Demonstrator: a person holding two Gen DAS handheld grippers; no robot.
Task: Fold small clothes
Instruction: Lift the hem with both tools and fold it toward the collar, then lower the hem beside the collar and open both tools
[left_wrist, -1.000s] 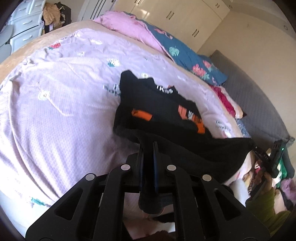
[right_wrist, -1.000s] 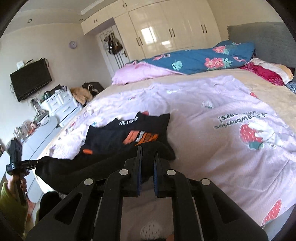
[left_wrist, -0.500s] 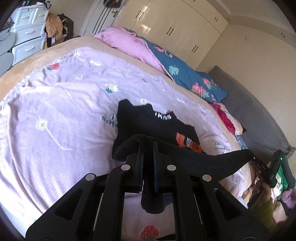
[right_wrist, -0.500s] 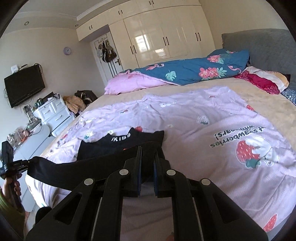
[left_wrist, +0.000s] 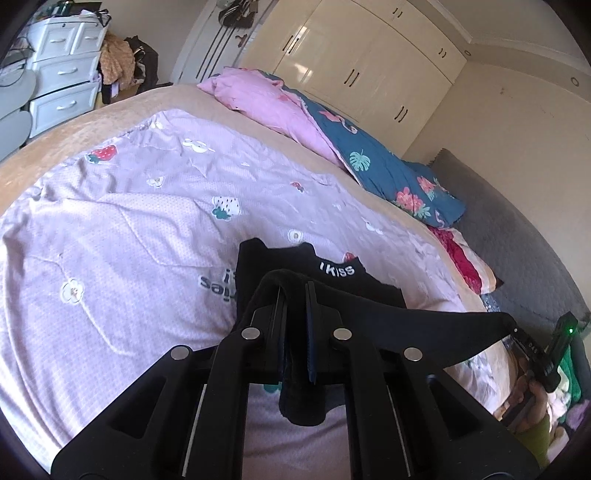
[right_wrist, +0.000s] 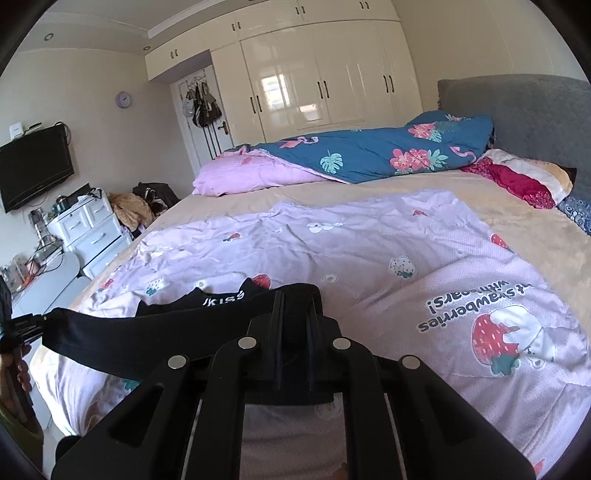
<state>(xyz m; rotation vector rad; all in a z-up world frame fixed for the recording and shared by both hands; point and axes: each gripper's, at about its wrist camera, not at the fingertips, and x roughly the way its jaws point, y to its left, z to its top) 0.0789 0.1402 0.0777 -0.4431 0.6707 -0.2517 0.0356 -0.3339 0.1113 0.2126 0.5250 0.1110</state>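
We start at the left: our left claw (left_wrist: 295, 295) is clamped on one corner of the black shirt (left_wrist: 325, 273), the cloth bunched between its fingers and hanging below them. The hem runs taut from there across to our right claw (right_wrist: 295, 302), which is closed on the other corner. The rest of the shirt lies flat on the lilac strawberry quilt (left_wrist: 129, 229) of the bed, collar end farthest from us, its white lettering showing.

We judge the shirt light, soft and limp: it sags wherever it is unsupported and only keeps a straight edge under tension between the two claws. The hem corners look like the right hold, with enough cloth pinched that thin fabric does not slip out.

Against a second ago, the lifted hem has travelled well toward the collar. The orange print and patch, then plainly visible on the front, are now covered by the raised fold, and only the collar band shows beyond it. Both claws sit higher and further over the bed.
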